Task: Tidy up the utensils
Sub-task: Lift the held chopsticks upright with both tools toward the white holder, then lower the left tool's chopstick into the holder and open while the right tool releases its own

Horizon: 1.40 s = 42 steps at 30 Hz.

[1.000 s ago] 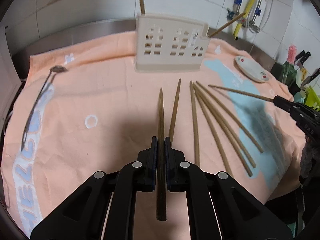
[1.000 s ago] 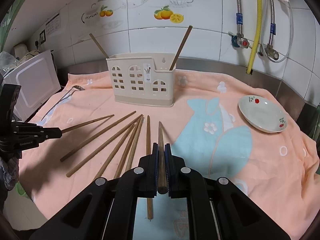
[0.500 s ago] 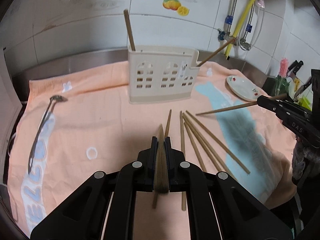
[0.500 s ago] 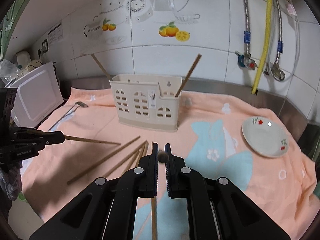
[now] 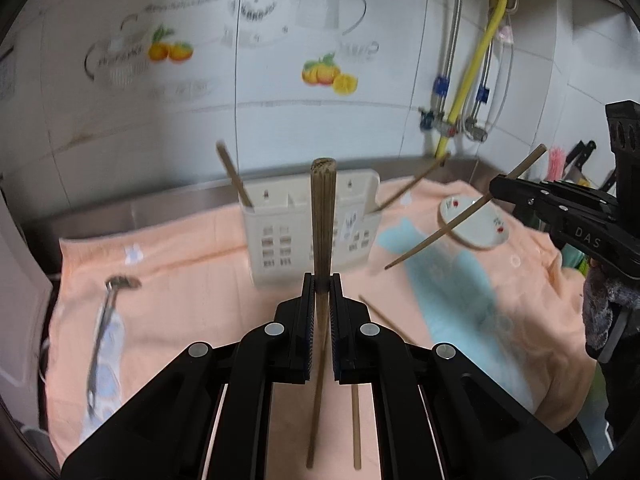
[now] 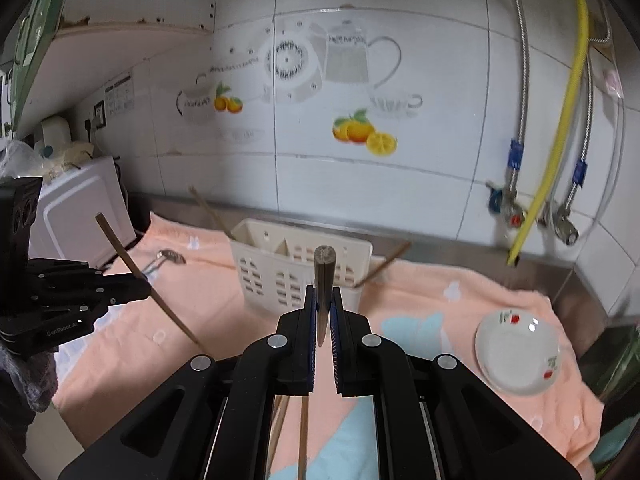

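- The worktop [image 6: 460, 248] runs under a tiled wall; a peach towel [image 5: 192, 280] with pale blue patches covers it.
- On the towel, near the wall, stands the cream utensil holder [image 5: 280, 232], with one chopstick leaning out at its left end [image 5: 234, 176] and another at its right [image 5: 412, 184].
- To the holder's right lies a small white dish [image 6: 516, 350] with red marks.
- To its left lies a metal spoon [image 5: 104, 320].
- My left tongs [image 5: 320, 292] are clamped tight on a wooden chopstick [image 5: 322, 216], held above the towel with its blunt end up in front of the holder.
- My right tongs [image 6: 323, 300] are clamped likewise on a second chopstick [image 6: 323, 276], blunt end up, in line with the holder.
- A few loose chopsticks [image 5: 356, 428] lie on the towel below the tongs; I cannot tell how many.
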Available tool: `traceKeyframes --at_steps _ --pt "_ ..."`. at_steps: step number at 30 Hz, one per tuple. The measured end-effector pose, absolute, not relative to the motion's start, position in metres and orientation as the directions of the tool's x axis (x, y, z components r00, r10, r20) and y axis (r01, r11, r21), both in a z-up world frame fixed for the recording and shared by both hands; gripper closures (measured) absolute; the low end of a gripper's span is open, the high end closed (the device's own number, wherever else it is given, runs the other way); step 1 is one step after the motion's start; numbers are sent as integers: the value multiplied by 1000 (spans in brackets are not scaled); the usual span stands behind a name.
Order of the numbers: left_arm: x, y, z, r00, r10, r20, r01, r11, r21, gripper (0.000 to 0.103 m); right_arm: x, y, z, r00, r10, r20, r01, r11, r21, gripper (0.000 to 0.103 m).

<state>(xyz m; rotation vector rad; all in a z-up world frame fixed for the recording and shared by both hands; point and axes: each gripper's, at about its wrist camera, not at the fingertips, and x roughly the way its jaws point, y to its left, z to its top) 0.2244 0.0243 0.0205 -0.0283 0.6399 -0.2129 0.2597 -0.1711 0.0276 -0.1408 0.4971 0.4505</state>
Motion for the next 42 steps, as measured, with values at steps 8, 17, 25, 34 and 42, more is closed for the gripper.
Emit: traceKeyframes --at_steps 8,17,25,34,42 --pt "242 25 80 844 -194 -500 186 980 -66 97 279 -170 69 803 379 -460 -443 896 -35 97" --pt "278 26 113 893 -132 -429 132 991 -31 97 308 -163 85 816 365 -448 -425 904 -37 97" --pt "318 34 95 889 -88 -450 81 996 -33 97 332 -154 70 799 366 -477 -430 903 -28 97" --pt "335 43 62 848 -102 -521 79 995 -67 97 347 -147 44 772 360 -524 -431 902 -15 97" --pt "339 41 49 828 -105 -551 82 994 -66 97 354 -142 32 762 347 -547 -426 905 -19 97"
